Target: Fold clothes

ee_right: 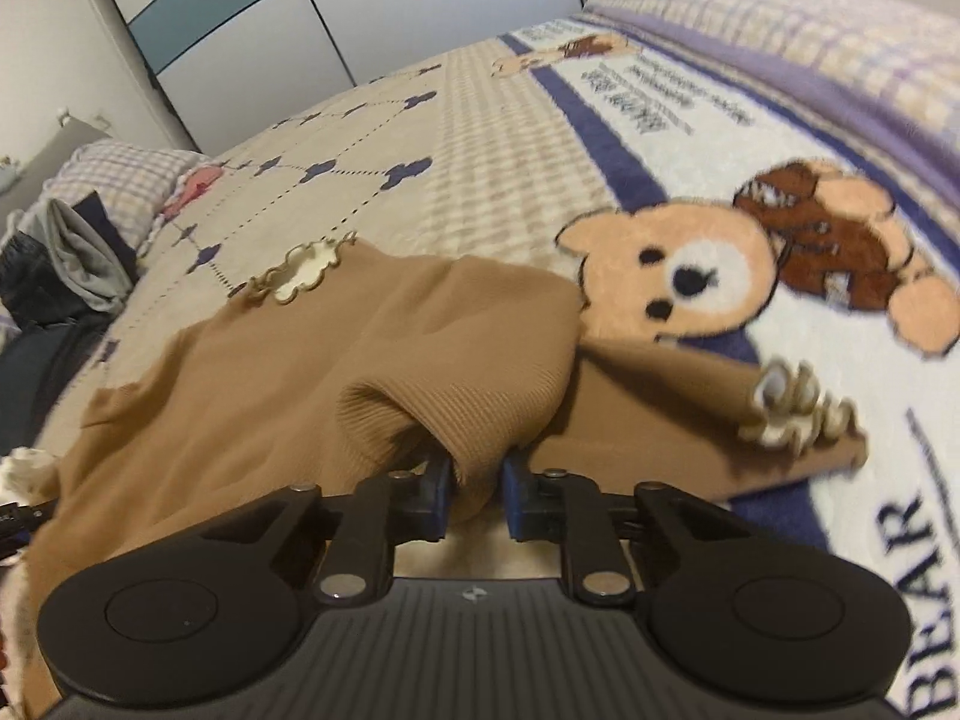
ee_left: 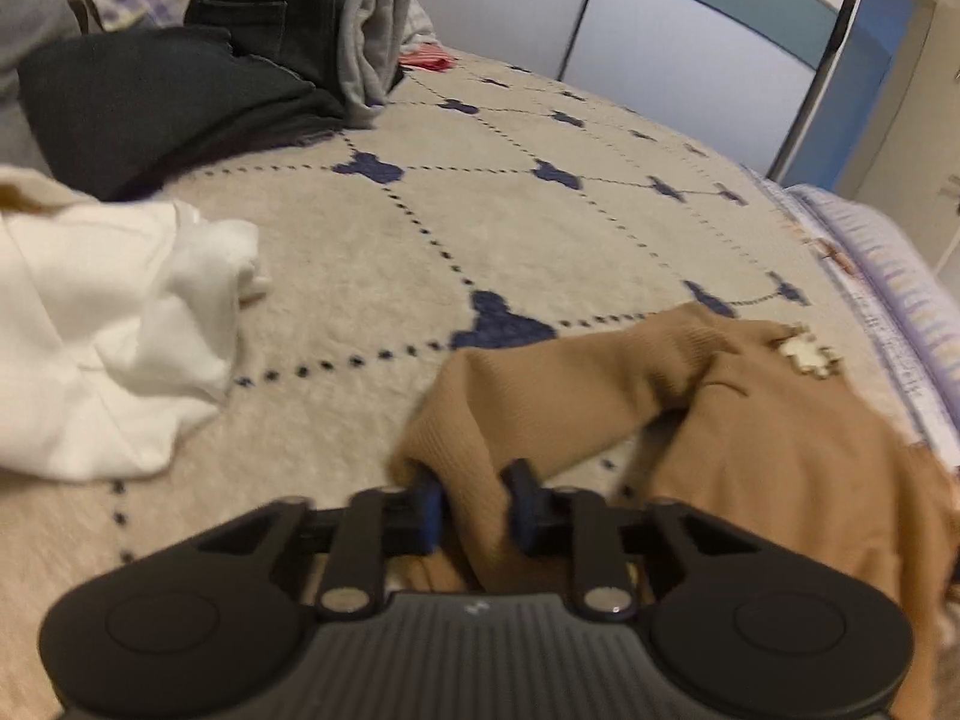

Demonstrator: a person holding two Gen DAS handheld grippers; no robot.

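A tan ribbed knit top (ee_left: pixel 750 438) with cream scalloped trim (ee_left: pixel 807 354) lies on the bed. My left gripper (ee_left: pixel 474 501) is shut on a fold of its hem at the left side. In the right wrist view the same top (ee_right: pixel 336 348) spreads across the blanket, with one cream-trimmed sleeve end (ee_right: pixel 792 408) at the right. My right gripper (ee_right: pixel 477 492) is shut on a ribbed fold of the top. Both grips hold the fabric slightly lifted off the bed.
A white garment (ee_left: pixel 108 336) lies crumpled at the left. A pile of dark and grey clothes (ee_left: pixel 240 60) sits at the back left, also in the right wrist view (ee_right: pixel 54 288). The bear-print blanket (ee_right: pixel 690 120) covers the bed; wardrobe doors (ee_left: pixel 690 30) stand behind.
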